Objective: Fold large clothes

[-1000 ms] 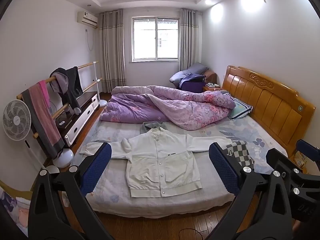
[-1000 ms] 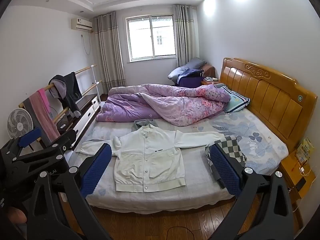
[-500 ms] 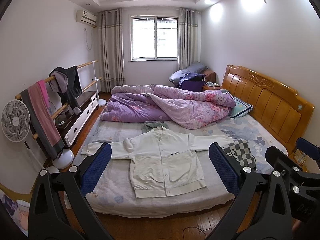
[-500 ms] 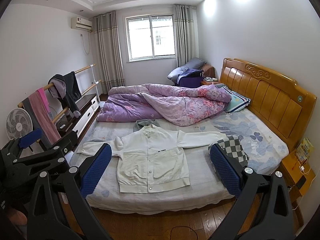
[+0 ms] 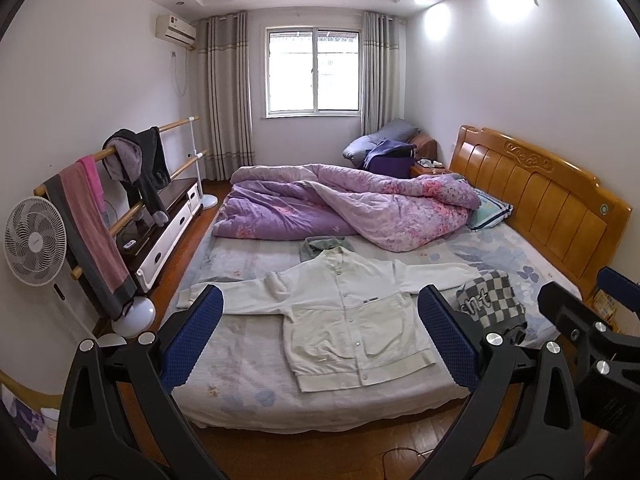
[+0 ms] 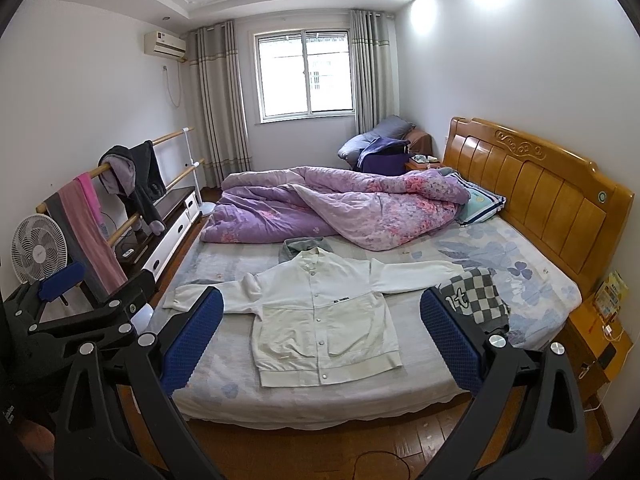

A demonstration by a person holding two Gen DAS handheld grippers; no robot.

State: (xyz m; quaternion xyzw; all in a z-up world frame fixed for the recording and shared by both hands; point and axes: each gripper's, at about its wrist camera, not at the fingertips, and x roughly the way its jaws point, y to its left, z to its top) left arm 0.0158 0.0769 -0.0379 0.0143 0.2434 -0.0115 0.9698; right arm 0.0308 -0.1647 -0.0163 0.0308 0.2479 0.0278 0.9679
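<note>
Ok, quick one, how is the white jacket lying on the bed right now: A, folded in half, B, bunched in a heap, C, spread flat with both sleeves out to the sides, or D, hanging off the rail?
C: the white jacket lies flat, front up, on the bed, a sleeve stretched out to each side.

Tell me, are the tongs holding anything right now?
No. Both the left tongs and right tongs are open and hold nothing; the white button-front jacket lies flat on the bed.
</note>
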